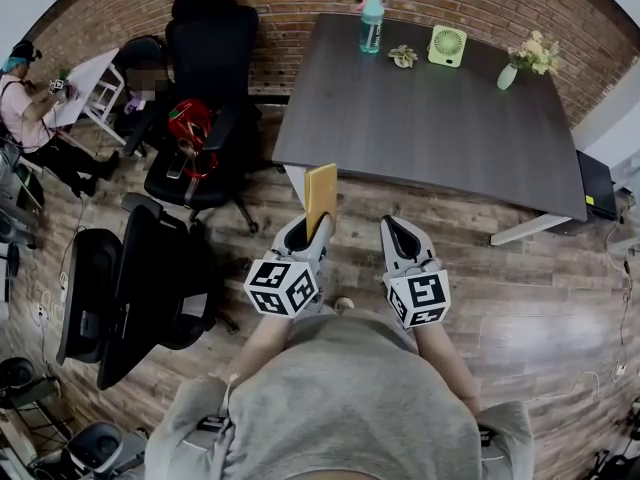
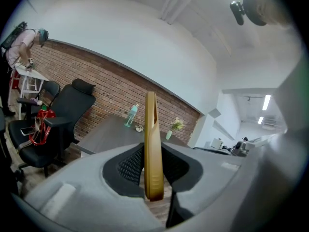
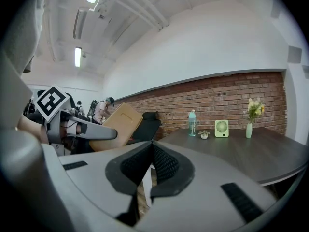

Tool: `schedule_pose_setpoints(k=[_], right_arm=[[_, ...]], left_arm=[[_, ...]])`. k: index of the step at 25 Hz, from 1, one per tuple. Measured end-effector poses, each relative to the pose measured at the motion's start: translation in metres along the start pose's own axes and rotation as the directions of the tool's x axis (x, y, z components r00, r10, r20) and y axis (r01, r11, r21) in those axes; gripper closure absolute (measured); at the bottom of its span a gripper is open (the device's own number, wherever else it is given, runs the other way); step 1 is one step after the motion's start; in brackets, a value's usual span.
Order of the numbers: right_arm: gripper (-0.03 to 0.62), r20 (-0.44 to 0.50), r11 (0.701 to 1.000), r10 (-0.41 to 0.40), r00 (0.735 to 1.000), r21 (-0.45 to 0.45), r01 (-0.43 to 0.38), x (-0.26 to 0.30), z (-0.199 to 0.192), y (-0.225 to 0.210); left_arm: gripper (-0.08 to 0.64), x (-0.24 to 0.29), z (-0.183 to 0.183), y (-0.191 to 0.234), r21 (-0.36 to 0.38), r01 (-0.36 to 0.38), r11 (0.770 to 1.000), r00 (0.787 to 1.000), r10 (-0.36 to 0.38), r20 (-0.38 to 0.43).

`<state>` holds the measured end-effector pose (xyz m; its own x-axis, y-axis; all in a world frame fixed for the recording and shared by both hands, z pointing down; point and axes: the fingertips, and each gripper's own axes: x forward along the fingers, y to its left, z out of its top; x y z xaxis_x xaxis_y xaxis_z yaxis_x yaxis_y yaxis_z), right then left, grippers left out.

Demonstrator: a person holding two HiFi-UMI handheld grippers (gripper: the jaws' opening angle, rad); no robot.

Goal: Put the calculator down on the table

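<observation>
The calculator point(image 1: 320, 194) is a flat tan slab held upright, edge on, in my left gripper point(image 1: 313, 230). It hangs over the wooden floor just short of the near edge of the dark grey table point(image 1: 430, 118). In the left gripper view the calculator point(image 2: 151, 149) stands between the black pads point(image 2: 130, 166), which press on it. My right gripper point(image 1: 402, 230) is beside the left one, shut with nothing in it. In the right gripper view its jaws meet at the tip, and the calculator point(image 3: 113, 125) shows to the left, with the table point(image 3: 241, 149) ahead.
At the table's far edge stand a teal bottle point(image 1: 371, 23), a small plant point(image 1: 404, 56), a green fan point(image 1: 447, 45) and a vase of flowers point(image 1: 520, 63). Black office chairs point(image 1: 205, 88) point(image 1: 130, 288) stand to the left. A person point(image 1: 30, 108) works at far left.
</observation>
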<state>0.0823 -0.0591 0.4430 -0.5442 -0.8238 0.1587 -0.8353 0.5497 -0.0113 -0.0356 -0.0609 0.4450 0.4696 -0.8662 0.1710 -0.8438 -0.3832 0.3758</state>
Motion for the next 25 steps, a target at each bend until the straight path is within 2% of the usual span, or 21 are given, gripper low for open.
schedule_pose_setpoints(k=[15,25], right_arm=[[0.591,-0.035,1.0,0.005,0.999,0.023,-0.005,0.034,-0.015,-0.02],[0.591,-0.044,1.0,-0.019,0.999,0.017,0.02,0.084,-0.01,-0.056]], left_arm=[[0.475,0.035,-0.002,0.025,-0.019,-0.02,1.0,1.0,0.019,-0.021],[0.476,0.092,0.016,0.052,-0.014,-0.002,1.0,1.0,0.002,-0.03]])
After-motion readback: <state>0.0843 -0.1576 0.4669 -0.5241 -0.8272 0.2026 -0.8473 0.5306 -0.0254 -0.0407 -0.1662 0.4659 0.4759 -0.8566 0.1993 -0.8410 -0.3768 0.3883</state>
